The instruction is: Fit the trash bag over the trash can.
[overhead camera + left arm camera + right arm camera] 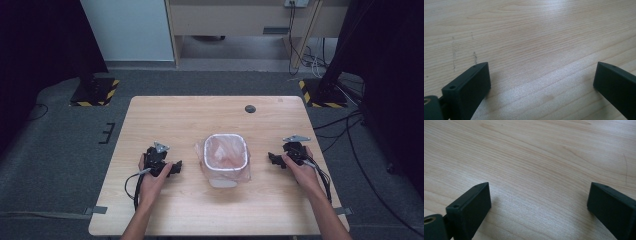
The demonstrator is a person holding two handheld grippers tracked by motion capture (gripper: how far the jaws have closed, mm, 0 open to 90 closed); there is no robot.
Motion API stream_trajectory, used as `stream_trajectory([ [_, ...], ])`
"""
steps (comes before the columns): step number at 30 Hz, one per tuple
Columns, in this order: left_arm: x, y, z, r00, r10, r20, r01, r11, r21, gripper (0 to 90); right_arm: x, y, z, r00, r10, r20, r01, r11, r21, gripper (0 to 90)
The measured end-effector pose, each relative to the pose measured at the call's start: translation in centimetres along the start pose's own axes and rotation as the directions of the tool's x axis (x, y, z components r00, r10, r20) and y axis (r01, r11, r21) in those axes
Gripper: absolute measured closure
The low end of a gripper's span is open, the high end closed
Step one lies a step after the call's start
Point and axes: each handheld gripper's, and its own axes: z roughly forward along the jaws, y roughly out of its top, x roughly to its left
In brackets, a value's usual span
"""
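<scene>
Centrally, a lined wastebasket [226, 159] waits; left gripper [172, 168] at nine o'clock and right gripper [274, 159] at three rest agape, likely poised to handle its bag.

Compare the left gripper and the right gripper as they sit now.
The left gripper lies left of the bin, jaws pointing right toward it; the right gripper lies on the bin's other side, jaws pointing left. The left sits slightly nearer the person, the right slightly farther up the table. Both are held low over bare wood, jaws wide open, gripping nothing.
</scene>
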Motion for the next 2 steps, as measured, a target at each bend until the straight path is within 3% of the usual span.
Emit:
stream_trajectory([
  [2, 0.01, 0.0, 0.01, 1.0, -0.001, 0.001, 0.001, 1.0, 0.0, 0.0, -0.01, -0.01, 0.0, 1.0, 0.002, 0.006, -0.002, 1.0, 0.003, 3.2],
])
